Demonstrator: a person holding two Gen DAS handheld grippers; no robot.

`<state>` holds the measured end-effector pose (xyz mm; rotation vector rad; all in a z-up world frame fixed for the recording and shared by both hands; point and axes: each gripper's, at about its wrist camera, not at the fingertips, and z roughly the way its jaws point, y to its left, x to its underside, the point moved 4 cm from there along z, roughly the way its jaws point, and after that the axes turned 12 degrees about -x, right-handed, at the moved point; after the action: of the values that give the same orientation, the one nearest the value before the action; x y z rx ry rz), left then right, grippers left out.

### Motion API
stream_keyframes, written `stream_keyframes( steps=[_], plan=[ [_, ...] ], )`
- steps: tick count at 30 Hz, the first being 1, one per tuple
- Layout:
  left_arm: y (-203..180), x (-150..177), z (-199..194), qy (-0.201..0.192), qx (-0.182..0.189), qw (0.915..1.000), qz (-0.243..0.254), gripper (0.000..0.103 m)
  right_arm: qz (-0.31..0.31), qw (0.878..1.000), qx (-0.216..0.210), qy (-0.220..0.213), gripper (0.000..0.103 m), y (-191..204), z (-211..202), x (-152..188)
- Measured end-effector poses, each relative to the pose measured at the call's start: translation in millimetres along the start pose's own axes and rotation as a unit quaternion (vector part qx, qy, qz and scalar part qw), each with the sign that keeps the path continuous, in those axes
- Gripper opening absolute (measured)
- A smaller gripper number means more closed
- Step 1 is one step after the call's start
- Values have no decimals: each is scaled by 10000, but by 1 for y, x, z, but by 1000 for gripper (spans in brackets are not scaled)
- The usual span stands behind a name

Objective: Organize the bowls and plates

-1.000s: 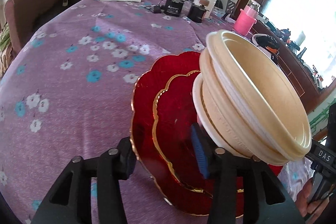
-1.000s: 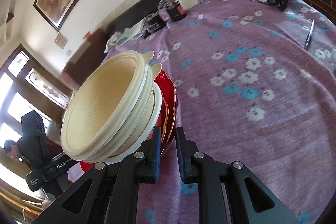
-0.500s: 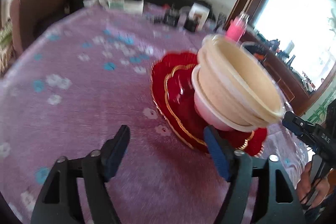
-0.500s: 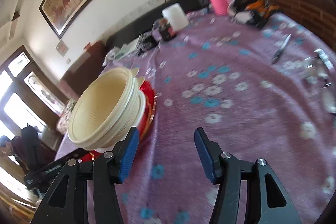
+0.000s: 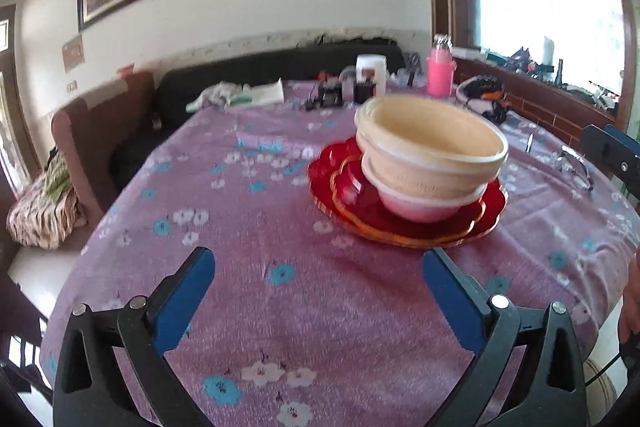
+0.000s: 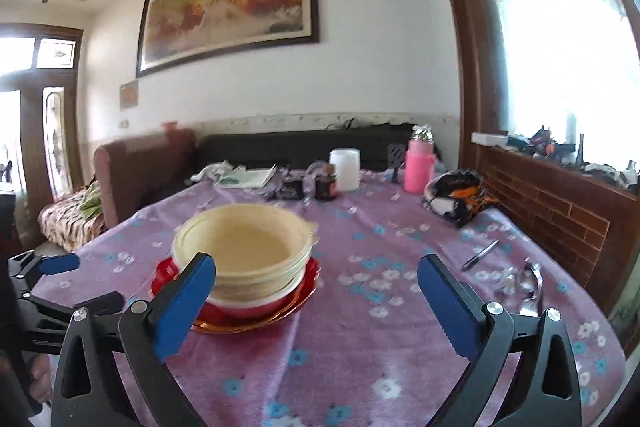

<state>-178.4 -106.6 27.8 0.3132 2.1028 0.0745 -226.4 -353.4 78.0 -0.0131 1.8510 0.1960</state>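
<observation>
A: How do the jaws stand?

B: Both the left gripper and right gripper have just been opening and are spread wide, nothing between them.

A: And the dishes?

B: The cream bowls sit nested on the red plates, on the purple floral tablecloth, apart from both grippers.

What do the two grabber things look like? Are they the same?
Yes, they match. The left hand-held gripper and the right hand-held gripper each have two black plastic arms with triangle-shaped holes, shiny silver bolts at the joints, and flat blue pads on the insides of the tips.
</observation>
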Motion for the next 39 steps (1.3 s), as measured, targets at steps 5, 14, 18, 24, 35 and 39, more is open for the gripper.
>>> stream_keyframes(
  steps=[5,14,18,24,35,39],
  plan=[
    [5,4,5,208,-185,9996,-76,103,354,9989,-214,206,102,3,12,13],
    [8,9,1,97,-617,9980,62,103,314,9946,-484,867,102,30,27,43],
    [9,15,3,102,-840,9963,150,103,503,9944,-422,831,102,27,26,46],
    [8,25,20,458,-630,9969,97,103,829,9904,-281,1073,102,17,39,61],
    [1,35,37,657,-529,9963,135,103,807,9872,-223,1358,102,17,56,77],
    [-3,35,36,644,-629,9956,264,103,885,9857,-243,1411,102,15,59,80]
  ],
)
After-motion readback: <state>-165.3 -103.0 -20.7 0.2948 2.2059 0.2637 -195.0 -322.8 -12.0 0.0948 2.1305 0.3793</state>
